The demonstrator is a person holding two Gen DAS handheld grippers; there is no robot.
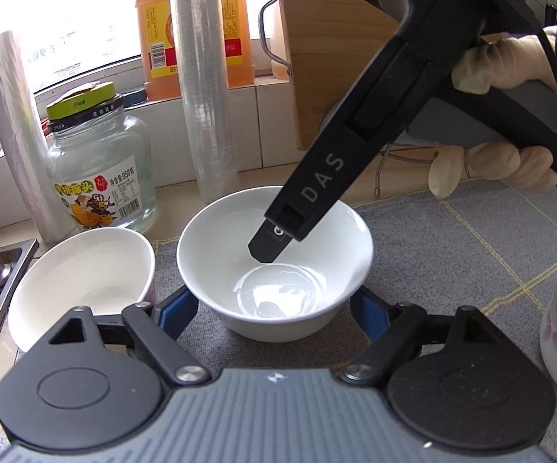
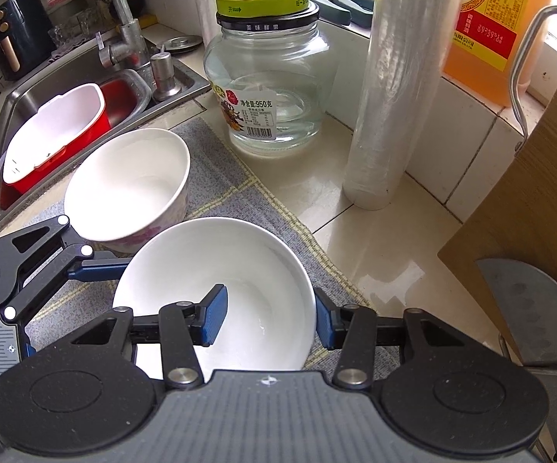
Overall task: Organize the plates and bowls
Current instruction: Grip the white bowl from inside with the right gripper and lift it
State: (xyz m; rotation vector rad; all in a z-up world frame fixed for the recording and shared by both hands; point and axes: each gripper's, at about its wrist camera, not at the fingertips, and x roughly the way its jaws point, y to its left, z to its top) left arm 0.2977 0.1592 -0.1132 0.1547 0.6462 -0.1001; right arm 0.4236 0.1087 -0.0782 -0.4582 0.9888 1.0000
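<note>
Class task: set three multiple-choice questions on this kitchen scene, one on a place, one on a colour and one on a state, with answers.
1. The glass jar stands: A in the sink; B on the counter; C on the grey mat.
2. Its lid is: A red; B yellow-green; C blue.
3. The right gripper is: A open above everything; B shut on the white bowl; C holding the jar.
Answers: B, pale tile shows under it; B, a green cap sits above a black band; B, one pad is inside the wall and one outside.
</note>
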